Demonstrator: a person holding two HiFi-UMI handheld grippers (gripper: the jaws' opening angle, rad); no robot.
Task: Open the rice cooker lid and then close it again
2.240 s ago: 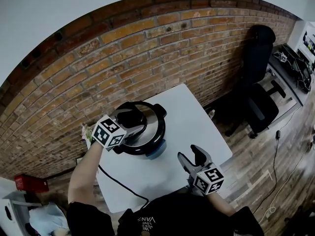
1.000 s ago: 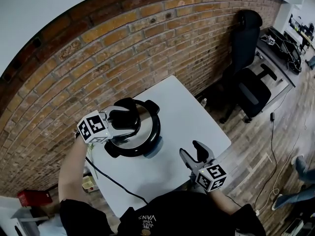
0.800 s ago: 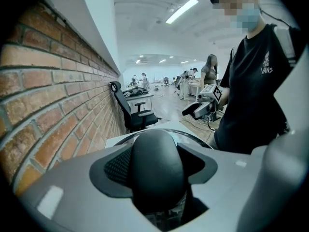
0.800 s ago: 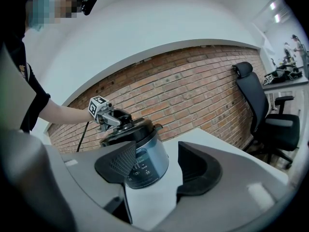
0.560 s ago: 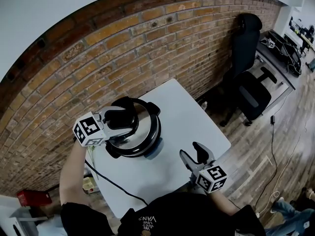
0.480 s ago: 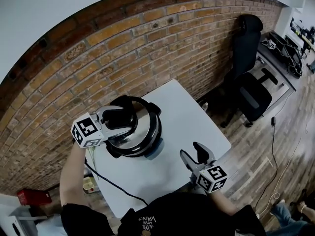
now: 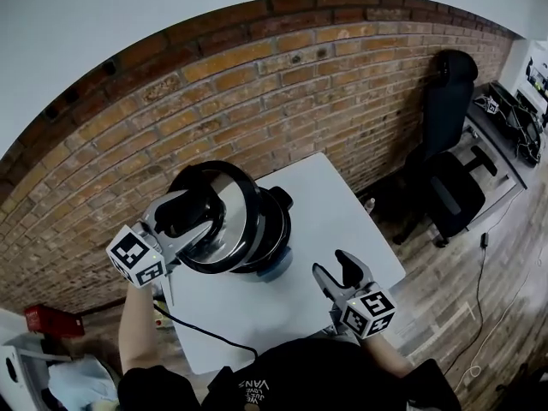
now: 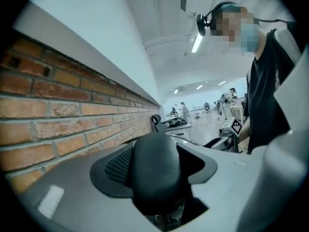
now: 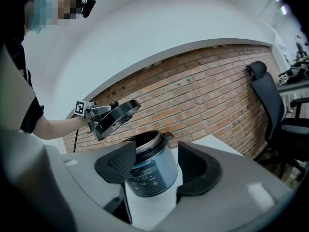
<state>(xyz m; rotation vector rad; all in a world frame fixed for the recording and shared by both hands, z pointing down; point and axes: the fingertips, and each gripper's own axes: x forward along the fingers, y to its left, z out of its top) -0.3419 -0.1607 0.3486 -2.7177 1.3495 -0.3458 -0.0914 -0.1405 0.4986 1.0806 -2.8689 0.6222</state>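
At the far left of the head view a black cable [image 7: 205, 332] ran over the front edge of the white surface [image 7: 342, 221]; behind the surface stood a brick wall [image 7: 257, 84]; the left gripper [image 7: 187, 215], its marker cube turned toward the person, was raised above the left part of the surface; the left gripper view showed both of its jaws closed on the black handle [image 8: 154, 178] of the lid [image 7: 224, 229], spread wide because the handle filled the gap between them; the lid was clear of the pot, held in the air and tilted, with its rim facing partly down toward the opening; just right of it, and partly beneath it, the rice cooker [image 9: 150, 170] stood upright on the surface near the wall, its top uncovered and the dark inner rim showing; the control panel on its pale front faced the person; further right and nearer the person, the right gripper [image 7: 338, 272] hovered over the front of the surface, near the cooker but not touching it; its jaws stood apart with nothing gripped, the cooker only showing in the distance between them; at the far right a black office chair [image 7: 449, 169] stood on the wooden floor beside the wall.
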